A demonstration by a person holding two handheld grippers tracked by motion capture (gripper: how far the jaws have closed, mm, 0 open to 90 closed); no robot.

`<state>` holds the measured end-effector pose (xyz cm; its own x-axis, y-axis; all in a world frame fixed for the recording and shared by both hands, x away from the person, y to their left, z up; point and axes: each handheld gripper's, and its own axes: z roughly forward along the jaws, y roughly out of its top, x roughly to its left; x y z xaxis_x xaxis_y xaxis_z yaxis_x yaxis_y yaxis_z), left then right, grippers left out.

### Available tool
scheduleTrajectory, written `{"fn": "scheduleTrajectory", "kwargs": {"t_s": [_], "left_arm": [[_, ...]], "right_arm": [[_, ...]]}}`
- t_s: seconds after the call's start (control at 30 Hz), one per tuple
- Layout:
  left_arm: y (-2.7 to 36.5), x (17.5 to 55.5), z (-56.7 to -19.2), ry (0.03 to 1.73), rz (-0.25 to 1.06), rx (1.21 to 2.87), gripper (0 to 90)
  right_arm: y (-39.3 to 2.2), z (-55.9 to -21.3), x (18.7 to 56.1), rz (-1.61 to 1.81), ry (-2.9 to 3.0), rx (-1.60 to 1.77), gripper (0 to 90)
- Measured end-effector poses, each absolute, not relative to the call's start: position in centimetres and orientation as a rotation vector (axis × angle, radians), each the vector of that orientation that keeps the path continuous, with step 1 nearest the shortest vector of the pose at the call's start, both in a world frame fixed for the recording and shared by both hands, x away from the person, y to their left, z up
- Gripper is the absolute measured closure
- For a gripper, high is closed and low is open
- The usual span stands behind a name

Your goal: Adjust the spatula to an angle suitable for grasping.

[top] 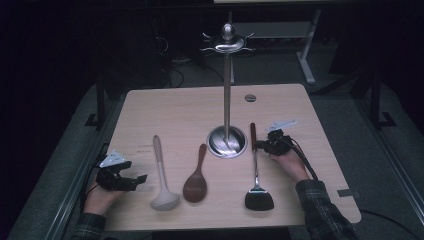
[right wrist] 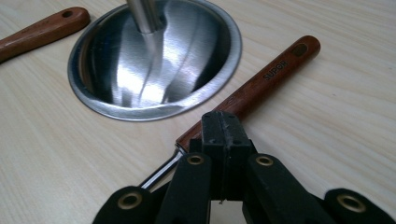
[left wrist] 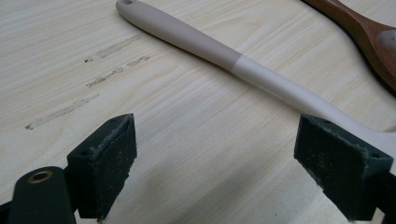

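The wooden table [top: 175,107] carries a steel utensil stand [top: 227,135] at centre. The spatula [top: 256,170] lies just right of the stand's base. The right gripper [top: 261,146], jaws fully closed with nothing visibly clamped, sits over the spatula's wooden handle. The left gripper [top: 141,178] rests wide open, empty, beside the pale ladle [top: 161,172].

Stand base [right wrist: 154,70] was polished, glossy metal; spatula handle [right wrist: 261,86] smooth varnished wood; table [right wrist: 56,154] matt wood-grain laminate.
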<state>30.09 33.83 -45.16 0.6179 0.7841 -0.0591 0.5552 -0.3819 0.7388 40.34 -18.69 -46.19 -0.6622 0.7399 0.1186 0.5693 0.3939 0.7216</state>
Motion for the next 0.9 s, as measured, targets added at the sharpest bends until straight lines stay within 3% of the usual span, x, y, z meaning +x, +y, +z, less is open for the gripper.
{"fn": "scheduleTrajectory", "kwargs": {"t_s": [0.37,0.9], "left_arm": [[34.0,30.1,-45.1,1.051,0.391,2.089,12.8],[33.9,30.0,-45.1,1.053,0.387,2.093,12.9]], "right_arm": [[-17.6,-45.1,39.5,1.164,2.492,1.121,89.9],[-14.9,-45.3,32.2,1.01,2.739,0.955,89.8]]}}
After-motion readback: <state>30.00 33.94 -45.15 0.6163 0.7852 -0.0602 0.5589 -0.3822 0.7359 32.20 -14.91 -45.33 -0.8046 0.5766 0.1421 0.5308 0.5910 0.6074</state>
